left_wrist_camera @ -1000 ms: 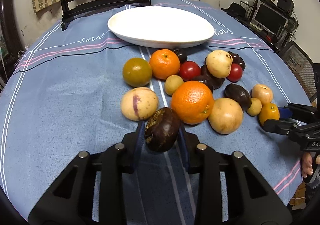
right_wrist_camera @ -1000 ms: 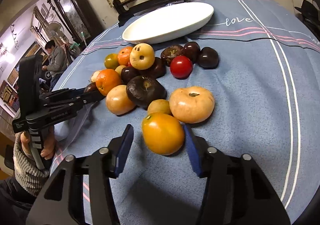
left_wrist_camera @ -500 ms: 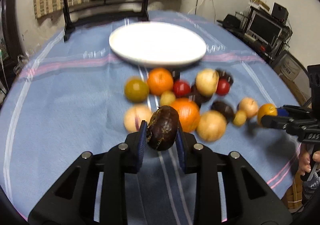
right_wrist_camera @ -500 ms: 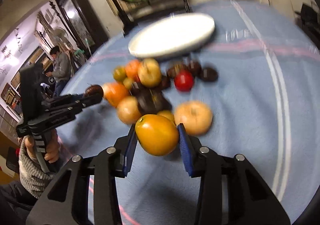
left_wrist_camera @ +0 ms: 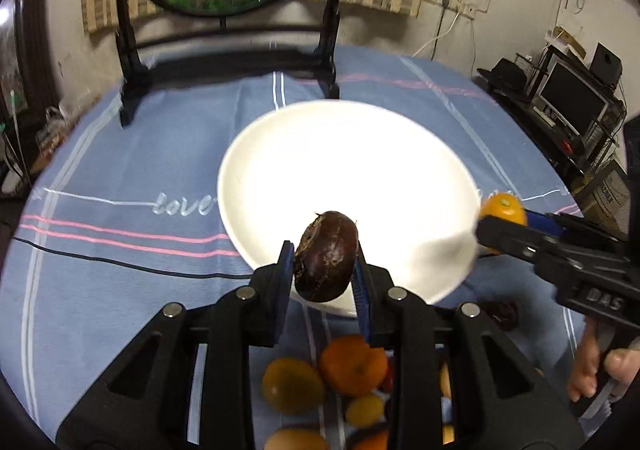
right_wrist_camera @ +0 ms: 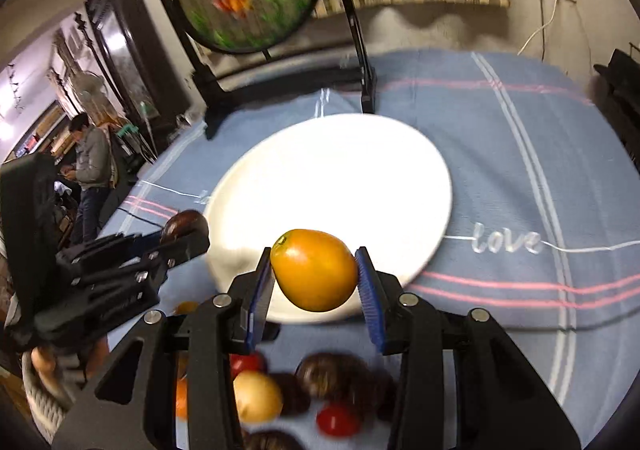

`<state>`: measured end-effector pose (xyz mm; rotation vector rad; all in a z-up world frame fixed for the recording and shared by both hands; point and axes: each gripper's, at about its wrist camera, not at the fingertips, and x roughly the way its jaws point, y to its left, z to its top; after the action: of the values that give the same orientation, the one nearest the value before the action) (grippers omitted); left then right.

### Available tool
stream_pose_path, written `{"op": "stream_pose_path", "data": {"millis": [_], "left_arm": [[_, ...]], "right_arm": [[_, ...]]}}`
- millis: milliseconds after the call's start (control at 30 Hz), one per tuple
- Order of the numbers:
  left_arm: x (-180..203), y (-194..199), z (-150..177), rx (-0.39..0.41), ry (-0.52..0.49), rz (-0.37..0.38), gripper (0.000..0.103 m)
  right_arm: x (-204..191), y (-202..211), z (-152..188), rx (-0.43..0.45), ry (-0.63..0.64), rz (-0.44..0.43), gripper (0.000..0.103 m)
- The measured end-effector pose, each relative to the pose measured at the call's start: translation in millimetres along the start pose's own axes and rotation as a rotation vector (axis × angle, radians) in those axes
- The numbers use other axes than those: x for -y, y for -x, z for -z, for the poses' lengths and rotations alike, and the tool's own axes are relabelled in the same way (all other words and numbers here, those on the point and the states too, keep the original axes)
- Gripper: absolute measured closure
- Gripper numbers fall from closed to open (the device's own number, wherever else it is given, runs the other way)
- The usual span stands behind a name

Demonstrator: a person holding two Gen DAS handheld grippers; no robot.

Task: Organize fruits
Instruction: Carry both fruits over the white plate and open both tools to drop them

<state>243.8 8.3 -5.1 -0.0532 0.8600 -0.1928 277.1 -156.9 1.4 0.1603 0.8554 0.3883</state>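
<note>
My left gripper (left_wrist_camera: 322,270) is shut on a dark purple-brown fruit (left_wrist_camera: 325,255), held above the near rim of the big white plate (left_wrist_camera: 320,154). My right gripper (right_wrist_camera: 316,278) is shut on a yellow-orange fruit (right_wrist_camera: 314,269), also over the plate's (right_wrist_camera: 328,170) near rim. In the left wrist view the right gripper (left_wrist_camera: 504,224) comes in from the right with its orange fruit (left_wrist_camera: 503,210) at the plate's right edge. The right wrist view shows the left gripper (right_wrist_camera: 180,236) with the dark fruit (right_wrist_camera: 185,224) at the plate's left edge.
Several loose fruits lie on the blue striped tablecloth (left_wrist_camera: 120,250) under both grippers: oranges (left_wrist_camera: 354,364), a green-yellow one (left_wrist_camera: 292,384), a red one (right_wrist_camera: 338,419), dark ones (right_wrist_camera: 332,374). A round painted screen on a black stand (left_wrist_camera: 224,30) stands behind the plate. A person (right_wrist_camera: 92,170) stands far left.
Both grippers closed on their fruits, lifted them off the cloth and carried them forward past the fruit pile to the plate's near edge. The pile now lies beneath the grippers.
</note>
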Motion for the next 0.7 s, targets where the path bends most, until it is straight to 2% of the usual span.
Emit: {"op": "stream_pose_path", "data": {"millis": [167,200,233,267,300,333,433,700], "left_arm": [[-4,-21,5,-0.043,-0.014,0.007,0.073],[-5,-22,5,-0.042,-0.009,0.004,0.067],[-4,-21,5,-0.036,-0.010,-0.001,0.053],[-3,-19,5,-0.023,-0.012,-0.006,0.047],[-3,-15,4,-0.003,-0.011,-0.010,0.040],[-3,-13,4,0.007,-0.011,-0.010,0.038],[-2,-10,4,0.011,-0.010,-0.001,0.038],[-8,3,5,0.053,-0.010,-0.044,0.039]], "right_arm": [[-4,-23,0,-0.039,0.029,0.052,0.060],[-2,-26,0,-0.050,0.030,0.063,0.058],[-1,-28,0,-0.051,0.031,0.071,0.047],[1,-26,1,-0.034,0.032,0.081,0.037],[2,-23,3,-0.018,0.032,0.086,0.037],[3,-22,2,-0.008,0.035,0.085,0.037],[5,-16,2,0.006,0.020,0.047,0.037],[12,-2,6,0.030,-0.012,0.035,0.037]]}}
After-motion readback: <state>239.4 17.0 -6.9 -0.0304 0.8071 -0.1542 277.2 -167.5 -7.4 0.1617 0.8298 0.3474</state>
